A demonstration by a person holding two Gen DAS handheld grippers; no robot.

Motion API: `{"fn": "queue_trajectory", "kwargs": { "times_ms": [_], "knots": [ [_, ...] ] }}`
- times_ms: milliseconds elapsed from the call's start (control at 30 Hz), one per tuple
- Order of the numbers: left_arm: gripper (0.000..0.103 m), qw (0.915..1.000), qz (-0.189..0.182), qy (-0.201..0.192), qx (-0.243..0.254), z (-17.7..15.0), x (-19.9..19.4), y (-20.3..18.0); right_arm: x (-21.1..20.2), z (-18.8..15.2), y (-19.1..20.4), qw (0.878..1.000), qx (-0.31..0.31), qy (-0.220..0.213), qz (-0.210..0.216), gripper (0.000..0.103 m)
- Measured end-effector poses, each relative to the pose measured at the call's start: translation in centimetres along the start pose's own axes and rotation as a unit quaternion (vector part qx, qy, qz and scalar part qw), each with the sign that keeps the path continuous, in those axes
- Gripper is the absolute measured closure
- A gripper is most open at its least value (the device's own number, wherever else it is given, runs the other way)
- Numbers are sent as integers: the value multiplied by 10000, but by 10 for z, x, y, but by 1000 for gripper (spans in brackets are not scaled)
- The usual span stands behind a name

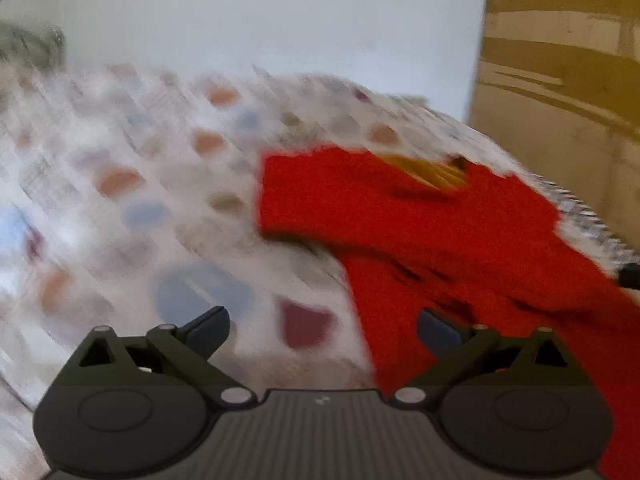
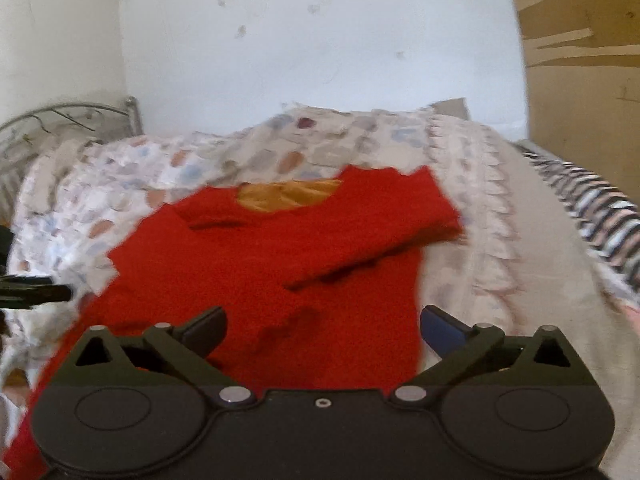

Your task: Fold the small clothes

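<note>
i have both claws spread wide with nothing between the jaws. the right claw [image 2: 322, 328] hangs just above the near hem of the small red knitted jumper [image 2: 280, 272], which lies flat ahead of it on the spotted pastel bedcover [image 2: 120, 184], neck end farthest from the claw and a mustard-yellow lining [image 2: 288, 196] showing in the neck opening. the jumper's right sleeve is laid slantwise across the chest, ahead of the jaws, so i judge the sleeves are being brought inward to narrow the body before the hem is taken up to the neck.

the left claw [image 1: 323, 330] sits off the jumper's left edge, mostly over bare bedcover, with the red cloth ahead and to its right; that view is badly smeared, so the left sleeve's lie is unclear. its tip shows at the left edge of the right view. spread jaws suit a fresh pinch on the hem next, i reckon.
</note>
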State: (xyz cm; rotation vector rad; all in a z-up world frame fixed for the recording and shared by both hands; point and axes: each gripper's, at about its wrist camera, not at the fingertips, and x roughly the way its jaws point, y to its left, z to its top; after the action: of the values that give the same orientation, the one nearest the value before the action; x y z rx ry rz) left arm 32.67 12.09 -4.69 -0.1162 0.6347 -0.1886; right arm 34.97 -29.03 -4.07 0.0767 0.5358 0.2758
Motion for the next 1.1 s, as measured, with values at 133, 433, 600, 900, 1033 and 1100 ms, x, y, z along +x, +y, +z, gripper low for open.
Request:
{"fn": "queue_trajectory", "kwargs": {
  "times_ms": [133,433,600,900,1033,1100],
  "knots": [
    [7,9984,-424,308,190,-10,4,-13,-3,-6,-22,9990,239,232,-305,2],
    [90,9883,-834,802,-997,-8,20,5,18,-13,-11,9971,-48,536,-534,71],
    [95,9947,-466,245,-879,-7,-12,1,7,-7,-5,9958,-297,367,-791,96],
    [95,9928,-178,407,-1109,-21,-3,14,0,-17,-18,9942,-243,418,-959,96],
    [68,9949,-128,430,-902,-22,-15,9,-11,-19,-19,9966,-130,286,-762,84],
    [58,9944,-157,518,-909,-24,-20,9,-22,-21,-16,9976,-243,244,-609,72]
  ]
}}
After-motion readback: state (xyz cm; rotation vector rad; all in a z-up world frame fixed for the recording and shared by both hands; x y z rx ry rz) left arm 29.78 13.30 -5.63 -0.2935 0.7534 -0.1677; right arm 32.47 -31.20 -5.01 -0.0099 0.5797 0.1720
